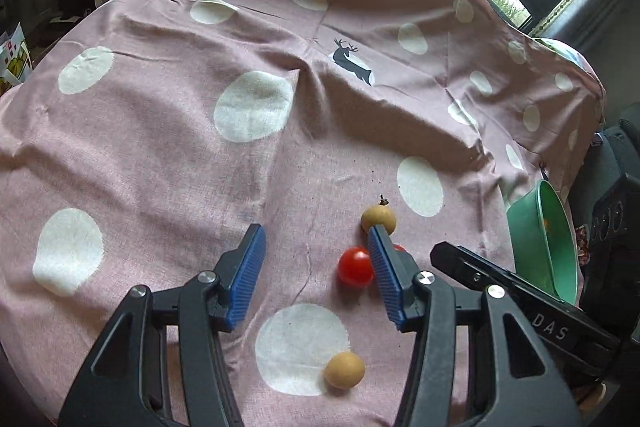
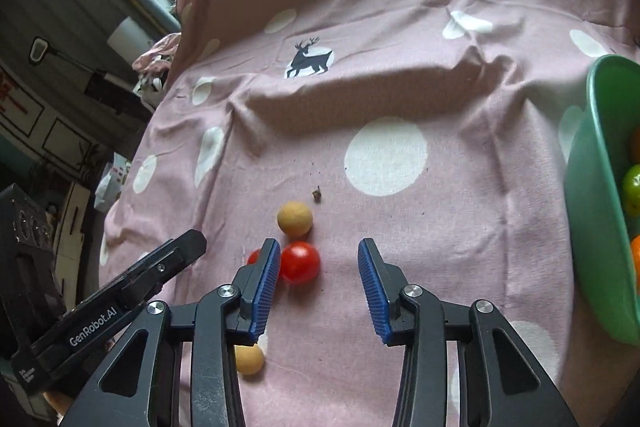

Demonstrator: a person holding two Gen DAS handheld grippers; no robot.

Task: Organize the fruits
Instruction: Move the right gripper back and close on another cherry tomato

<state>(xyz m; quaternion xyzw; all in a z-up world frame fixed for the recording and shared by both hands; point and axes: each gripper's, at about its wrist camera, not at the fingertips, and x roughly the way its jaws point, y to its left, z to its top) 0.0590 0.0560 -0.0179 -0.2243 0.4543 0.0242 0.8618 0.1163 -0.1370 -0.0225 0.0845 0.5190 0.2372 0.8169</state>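
Spread across the whole surface: a pink cotton cloth with large white dots (image 1: pixel 168 163) and one black deer print (image 1: pixel 352 63).

At left, the left gripper (image 1: pixel 318 251), blue ribbed pads wide apart, released, gripping nothing, hovering over bare cloth.

Just right of its gap, a round red cherry tomato (image 1: pixel 355 266) beside the right pad; a second red tomato (image 1: pixel 399 247) mostly hidden behind that pad. Farther off, touching the pad's tip, a tan round longan-like fruit with a stem (image 1: pixel 378 219). Nearer, another tan round fruit (image 1: pixel 344 369) on a white dot.

Further right, the right gripper (image 2: pixel 319 259), jaws parted, clasping nothing; tomato (image 2: pixel 300 262) against its left pad.

At far right, a green plastic bowl (image 2: pixel 592 187) holding green and orange fruit.
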